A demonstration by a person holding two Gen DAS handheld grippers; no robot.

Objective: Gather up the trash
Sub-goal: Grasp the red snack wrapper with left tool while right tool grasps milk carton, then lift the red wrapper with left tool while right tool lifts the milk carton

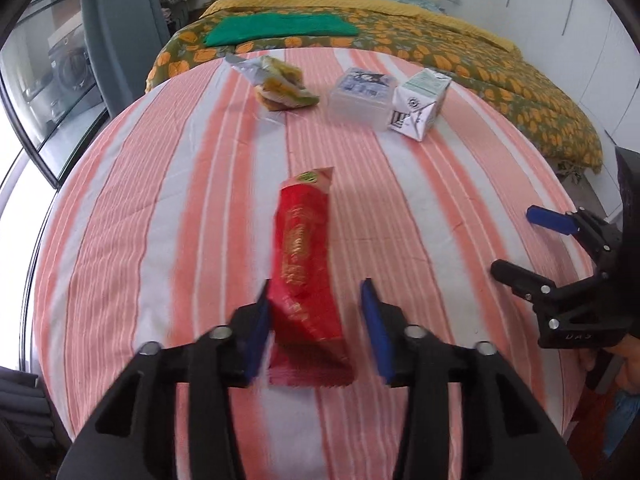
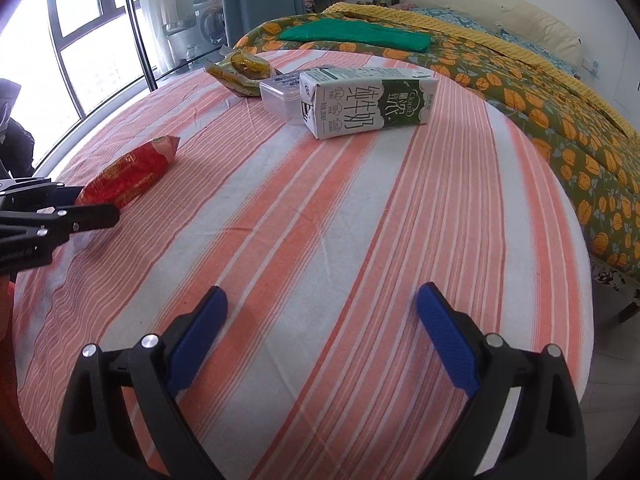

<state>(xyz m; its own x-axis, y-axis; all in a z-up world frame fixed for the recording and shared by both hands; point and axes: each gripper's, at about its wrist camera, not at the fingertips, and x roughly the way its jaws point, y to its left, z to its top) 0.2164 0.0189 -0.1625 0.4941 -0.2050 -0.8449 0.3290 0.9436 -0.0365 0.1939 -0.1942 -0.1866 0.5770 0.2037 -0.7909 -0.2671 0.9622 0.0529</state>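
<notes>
"Cloud" milk carton (image 2: 370, 100), Chinese lettering

Floral-covered bed (image 2: 520, 92), bright windows (image 2: 80, 32)

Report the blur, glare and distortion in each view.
Left wrist view: motion blur smears the red foil snack packet and striped cloth; fisheye bends the window frames. Right wrist view: sharp throughout, white-and-green milk carton print legible; the windows at upper left blow out white; fisheye bulges the table.
</notes>
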